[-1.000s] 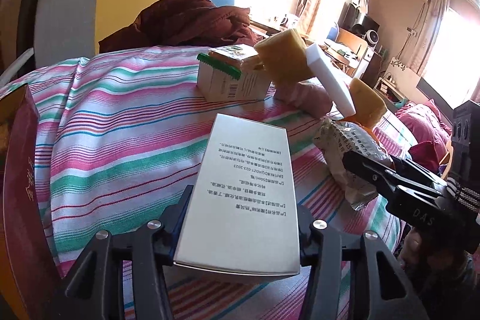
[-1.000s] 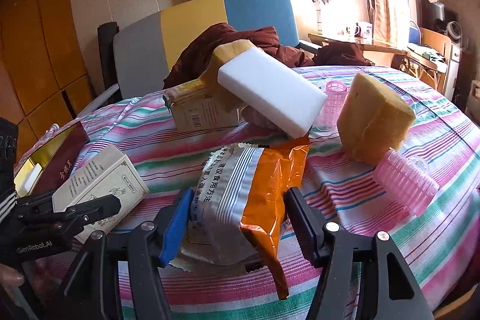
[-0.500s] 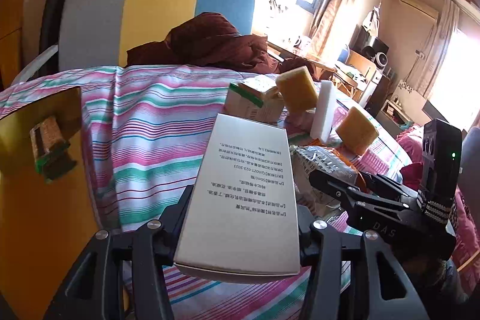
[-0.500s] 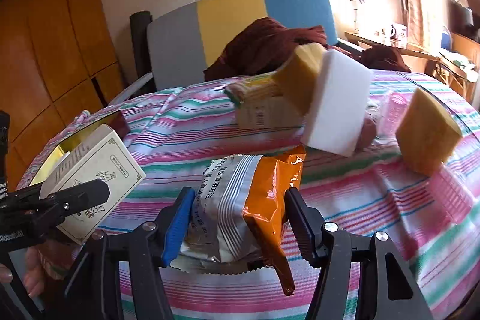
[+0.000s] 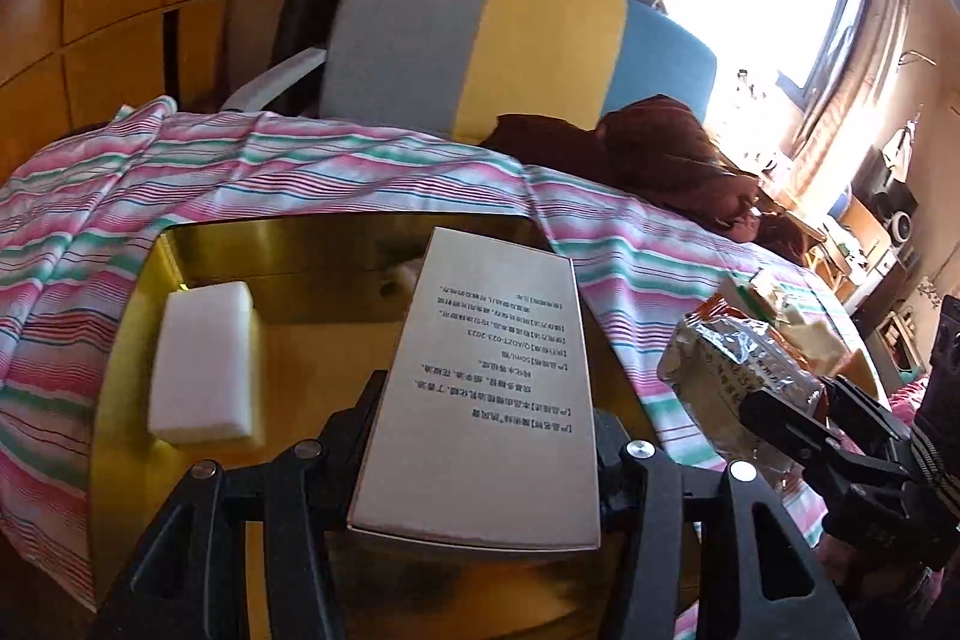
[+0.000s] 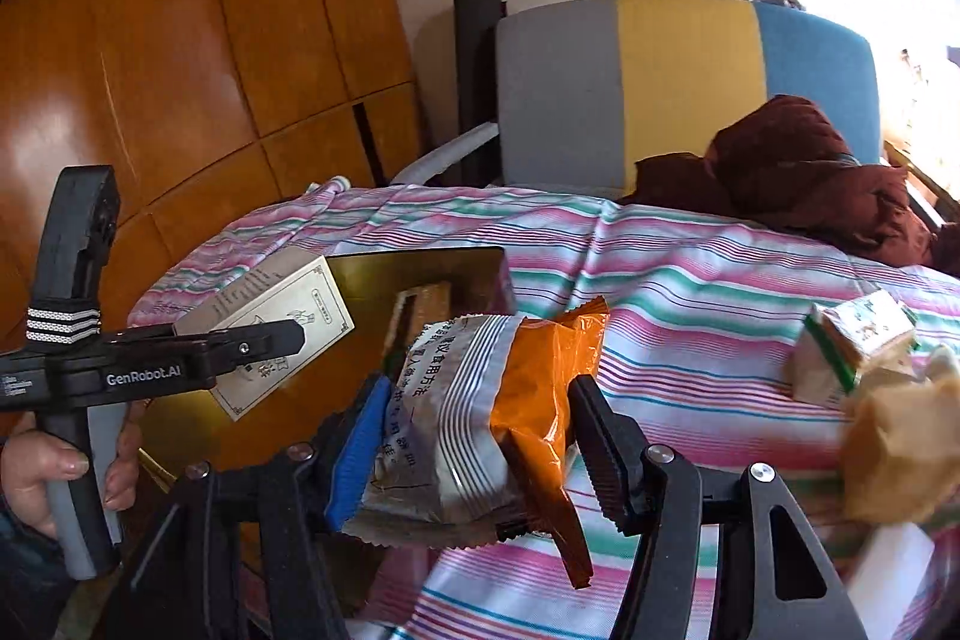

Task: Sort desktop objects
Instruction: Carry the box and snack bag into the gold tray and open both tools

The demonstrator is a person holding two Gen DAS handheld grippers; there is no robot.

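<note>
Both claws have swung from the clutter to the gold tray (image 5: 138, 316): left claw (image 5: 480, 436) pinches the carton (image 5: 492, 388) above it, right claw (image 6: 474, 436) pinches the packet (image 6: 480, 400) beside; drop-off looks near.

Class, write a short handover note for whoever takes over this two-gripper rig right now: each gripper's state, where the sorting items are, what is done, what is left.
Left gripper: shut on the grey printed carton, held over the open gold-lined box.
Right gripper: shut on the silver-and-orange snack packet, beside that box.
Done: a white foam block lies inside the box.
Left: release the carton and packet; the green-and-white small carton and yellow sponge are still on the striped tablecloth.
</note>
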